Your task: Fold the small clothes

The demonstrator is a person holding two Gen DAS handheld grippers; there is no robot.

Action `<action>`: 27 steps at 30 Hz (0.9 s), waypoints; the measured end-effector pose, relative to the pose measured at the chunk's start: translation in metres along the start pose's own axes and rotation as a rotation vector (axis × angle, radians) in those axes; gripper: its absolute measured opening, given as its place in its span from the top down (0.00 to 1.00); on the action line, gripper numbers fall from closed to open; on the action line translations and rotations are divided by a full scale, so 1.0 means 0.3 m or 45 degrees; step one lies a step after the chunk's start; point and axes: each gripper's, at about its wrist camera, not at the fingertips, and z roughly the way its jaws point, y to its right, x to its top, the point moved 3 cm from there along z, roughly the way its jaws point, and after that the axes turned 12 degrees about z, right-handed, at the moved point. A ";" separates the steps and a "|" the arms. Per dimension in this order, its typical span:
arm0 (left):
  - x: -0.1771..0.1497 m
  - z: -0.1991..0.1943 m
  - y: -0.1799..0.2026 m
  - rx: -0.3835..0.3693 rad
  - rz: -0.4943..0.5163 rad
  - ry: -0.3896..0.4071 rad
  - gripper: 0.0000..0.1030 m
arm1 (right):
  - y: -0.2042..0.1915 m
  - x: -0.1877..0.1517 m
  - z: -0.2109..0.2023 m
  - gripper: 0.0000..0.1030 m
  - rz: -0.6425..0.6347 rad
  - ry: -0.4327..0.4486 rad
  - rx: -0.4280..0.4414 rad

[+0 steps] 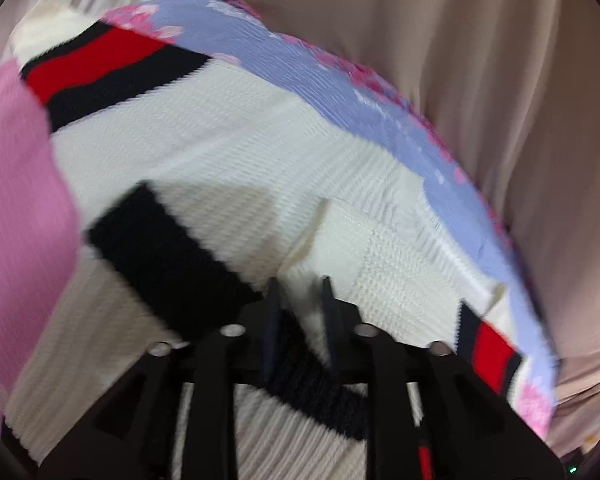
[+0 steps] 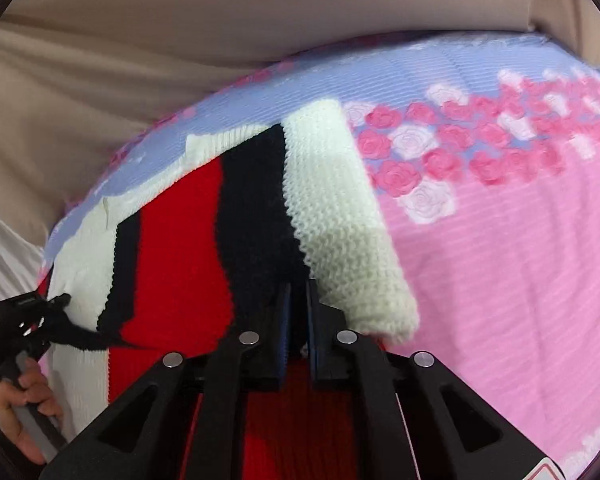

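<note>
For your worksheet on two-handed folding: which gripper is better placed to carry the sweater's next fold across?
Probably the right gripper: its fingers pinch the knit sweater at the black stripe, fabric lifted. The left gripper pinches the black trim, with its jaws wider apart, likelier anchoring.

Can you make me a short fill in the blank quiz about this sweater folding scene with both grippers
1. The knit sweater is white with black and ____ stripes.
2. It lies on a pink and lavender bedspread printed with ____.
3. The right gripper is shut on the sweater's ____ stripe.
4. In the right wrist view, the left gripper pinches a ____ edge of the sweater.

Missing words: red; roses; black; black
</note>
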 end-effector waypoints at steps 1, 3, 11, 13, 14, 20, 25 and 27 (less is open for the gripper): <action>0.007 -0.039 -0.043 -0.008 -0.045 0.042 0.57 | -0.011 -0.011 -0.036 0.90 -0.001 -0.002 0.015; 0.035 -0.127 -0.168 -0.001 -0.163 0.144 0.39 | -0.027 -0.051 -0.124 0.81 0.001 0.033 0.057; 0.270 -0.232 -0.835 0.219 -0.695 0.342 0.31 | -0.153 -0.406 -0.201 0.66 -0.197 -0.235 0.105; 0.305 -0.191 -0.971 0.238 -0.805 0.329 0.32 | -0.177 -0.509 -0.194 0.65 -0.205 -0.325 0.104; 0.325 -0.173 -1.016 0.220 -0.828 0.363 0.33 | -0.193 -0.552 -0.194 0.65 -0.209 -0.362 0.097; 0.453 -0.066 -0.991 0.299 -0.647 0.264 0.86 | -0.275 -0.703 -0.199 0.59 -0.269 -0.483 0.047; 0.531 -0.158 -0.798 0.262 -0.459 0.379 0.94 | -0.315 -0.707 -0.217 0.59 -0.298 -0.443 0.058; 0.560 -0.248 -0.578 0.170 -0.290 0.464 0.94 | -0.312 -0.693 -0.226 0.59 -0.286 -0.419 0.062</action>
